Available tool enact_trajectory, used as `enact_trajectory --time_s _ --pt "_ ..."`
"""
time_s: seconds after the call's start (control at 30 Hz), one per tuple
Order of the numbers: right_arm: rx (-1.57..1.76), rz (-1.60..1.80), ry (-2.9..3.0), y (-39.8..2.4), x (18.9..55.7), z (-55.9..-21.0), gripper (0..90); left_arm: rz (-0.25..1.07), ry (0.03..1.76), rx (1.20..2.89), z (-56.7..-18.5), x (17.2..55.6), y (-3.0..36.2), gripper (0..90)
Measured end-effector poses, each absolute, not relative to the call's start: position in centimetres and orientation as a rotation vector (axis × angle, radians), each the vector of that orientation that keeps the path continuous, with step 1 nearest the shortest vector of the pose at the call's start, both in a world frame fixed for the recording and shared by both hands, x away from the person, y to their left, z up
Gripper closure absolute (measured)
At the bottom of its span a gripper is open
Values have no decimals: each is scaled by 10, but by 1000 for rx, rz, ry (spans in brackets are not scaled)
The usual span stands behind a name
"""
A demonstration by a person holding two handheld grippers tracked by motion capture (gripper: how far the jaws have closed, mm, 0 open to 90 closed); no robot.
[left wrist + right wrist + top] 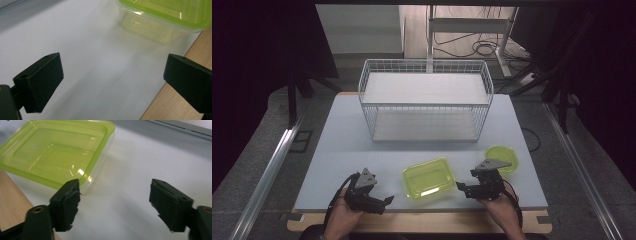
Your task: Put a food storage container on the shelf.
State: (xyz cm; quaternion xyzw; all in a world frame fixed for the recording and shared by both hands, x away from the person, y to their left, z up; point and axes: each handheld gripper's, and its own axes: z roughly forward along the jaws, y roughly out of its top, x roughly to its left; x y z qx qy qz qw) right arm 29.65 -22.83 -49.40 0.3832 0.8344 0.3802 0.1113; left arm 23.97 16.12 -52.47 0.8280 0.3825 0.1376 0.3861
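Near the front edge of the pale grey desk (337, 150) sits the translucent lime-green rectangular plastic container (429, 178), lid on, between my two tools and touching neither; my left tongs (388, 200) stand wide open with nothing between the pads, pointing toward the container's near-left corner; my right tongs (460, 187) are also open and empty, their black pad (67, 203) close beside the container's side wall; a round lime-green plastic tub (502, 158) lies behind the right hand, and the white wire two-shelf rack (426, 100) stands well back. I judge the risk lies in the container's position; it sits close to where the desk's pale surface gives way to bare wood, so an uneven push from one side could skid it off the front; its slick thin walls may also flex and slip if I clamp on one corner alone.
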Motion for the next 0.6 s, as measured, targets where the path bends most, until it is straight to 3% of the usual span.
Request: enact_trajectory --time_s 0.4,0.5,0.6 --pt "1170 1177 2516 -222 301 -495 68 374 992 2038 -527 232 172 16" --pt "1202 1205 2517 -220 304 -492 79 388 986 2059 -528 231 171 17" --pt "1215 1192 2515 -217 306 -488 164 402 979 2076 -529 231 170 17"
